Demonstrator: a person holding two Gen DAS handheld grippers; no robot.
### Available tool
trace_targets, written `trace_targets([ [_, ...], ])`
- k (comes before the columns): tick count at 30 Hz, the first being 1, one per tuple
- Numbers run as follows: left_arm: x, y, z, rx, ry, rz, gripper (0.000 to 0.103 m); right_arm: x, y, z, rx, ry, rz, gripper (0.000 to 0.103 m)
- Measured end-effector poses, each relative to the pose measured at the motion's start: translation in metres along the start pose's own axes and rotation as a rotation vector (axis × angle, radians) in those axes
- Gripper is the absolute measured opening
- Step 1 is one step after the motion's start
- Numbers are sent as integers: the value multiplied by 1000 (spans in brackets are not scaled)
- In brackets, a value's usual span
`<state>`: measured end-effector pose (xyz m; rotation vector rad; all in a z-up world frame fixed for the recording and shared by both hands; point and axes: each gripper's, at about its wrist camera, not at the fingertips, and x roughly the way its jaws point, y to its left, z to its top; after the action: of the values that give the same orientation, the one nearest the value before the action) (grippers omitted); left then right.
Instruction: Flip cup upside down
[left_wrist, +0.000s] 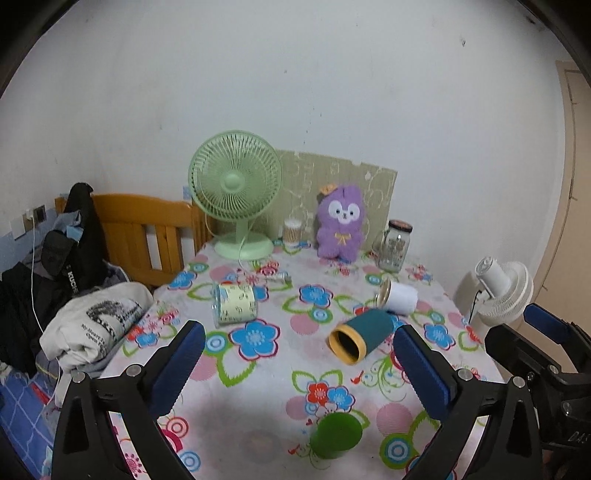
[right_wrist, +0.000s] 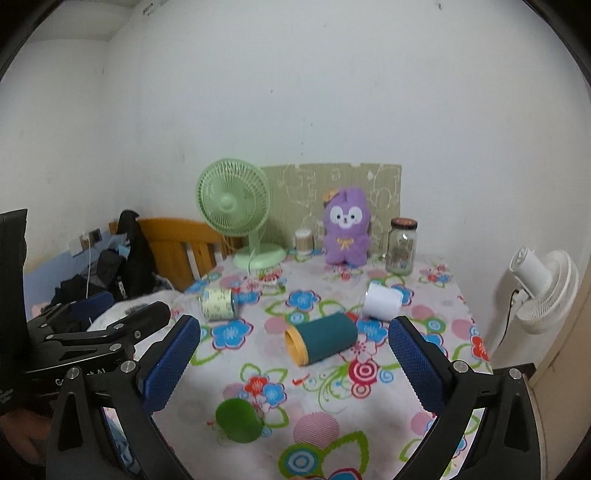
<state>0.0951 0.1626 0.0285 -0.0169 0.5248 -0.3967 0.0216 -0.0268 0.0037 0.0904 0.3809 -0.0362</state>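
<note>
Both wrist views forward, above table (left_wrist: 280, 354), shared cups

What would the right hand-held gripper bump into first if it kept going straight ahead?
Probably the teal cup. It lies on its side on the table, almost dead centre between the open fingers of the right hand-held gripper. The green cup sits nearer but lower and to the left, so depth is uncertain.

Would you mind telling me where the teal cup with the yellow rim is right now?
In both views the teal cup lies on its side mid-table, between the white cup behind it and the green cup nearer the cameras.
</note>
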Motion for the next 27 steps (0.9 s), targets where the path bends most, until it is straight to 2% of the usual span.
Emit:
trace_targets([
  [10,-21,-5,8,25,-62,-15,103,-25,17,10,-48,-85,-39,103],
  [27,-18,-1,1,13,-21,-19,103,-20,17,7,-11,-52,-33,103],
])
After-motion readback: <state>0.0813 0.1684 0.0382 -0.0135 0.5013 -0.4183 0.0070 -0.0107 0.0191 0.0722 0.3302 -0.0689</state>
